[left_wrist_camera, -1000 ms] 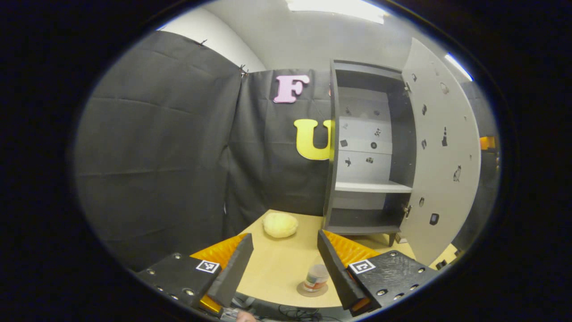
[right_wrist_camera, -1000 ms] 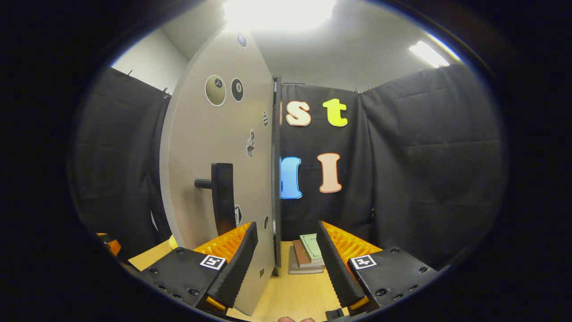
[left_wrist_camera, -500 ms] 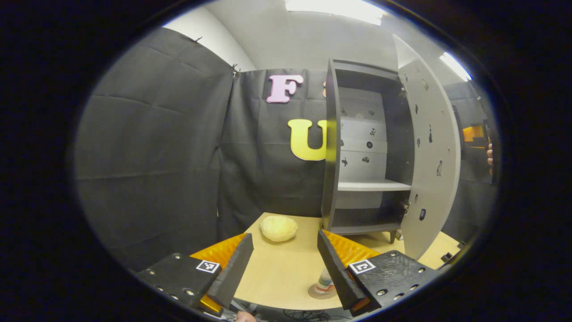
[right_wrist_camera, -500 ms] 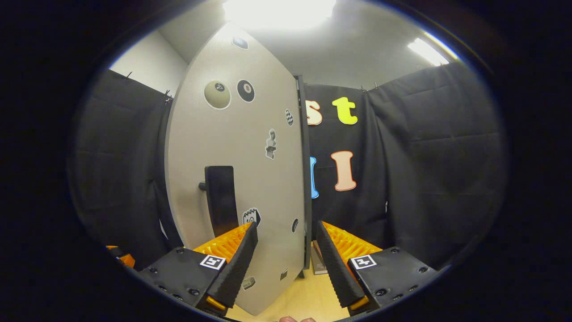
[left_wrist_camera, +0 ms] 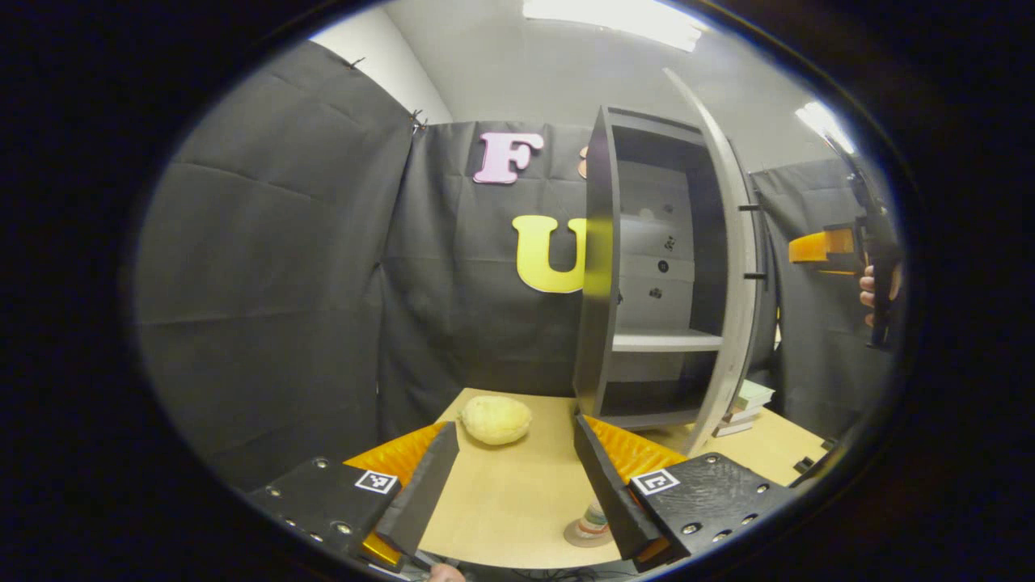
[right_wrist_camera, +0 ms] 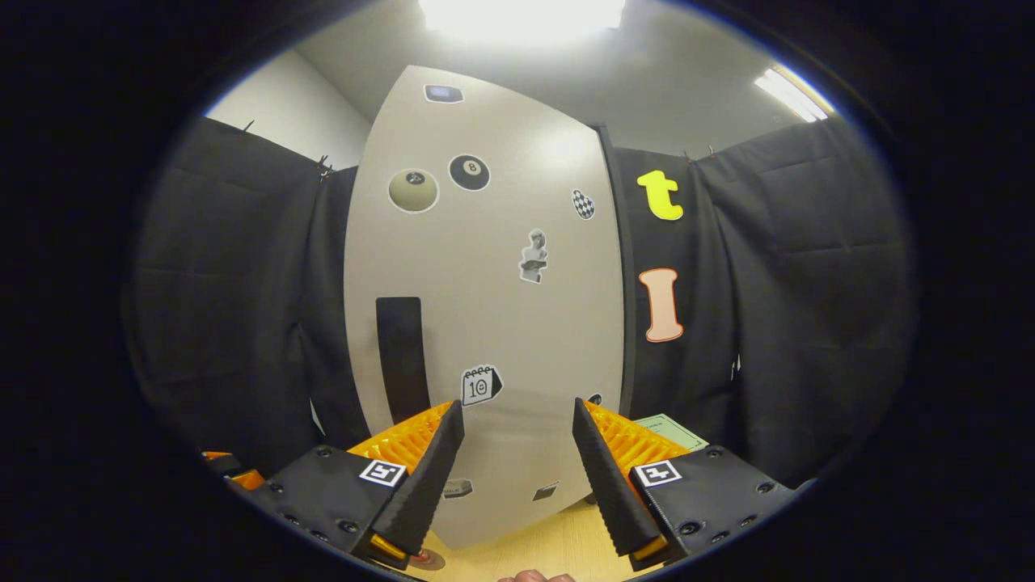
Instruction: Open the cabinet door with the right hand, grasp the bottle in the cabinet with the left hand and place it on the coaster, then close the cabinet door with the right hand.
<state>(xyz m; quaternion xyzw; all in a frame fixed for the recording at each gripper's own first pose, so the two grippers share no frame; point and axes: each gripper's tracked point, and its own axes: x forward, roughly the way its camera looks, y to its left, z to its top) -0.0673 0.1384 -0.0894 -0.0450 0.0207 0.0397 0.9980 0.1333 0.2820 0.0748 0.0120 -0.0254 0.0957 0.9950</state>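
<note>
Swinging further toward shut, the cabinet door (right_wrist_camera: 493,307) is now facing the right gripper (right_wrist_camera: 517,461), whose fingers are spread wide, gripping nothing. Left gripper (left_wrist_camera: 515,477) is hanging open too. Short of the cabinet (left_wrist_camera: 639,267), the bottle (left_wrist_camera: 594,521) is standing on the coaster (left_wrist_camera: 584,536).

You have black quilted cloth (left_wrist_camera: 275,267) hung as the booth's walls on every side, clipped at the top against a plain white wall (left_wrist_camera: 380,56). Long ceiling lights (right_wrist_camera: 521,12) glare overhead on a pale grey ceiling. Below lies the light wooden worktop (left_wrist_camera: 509,493).
</note>
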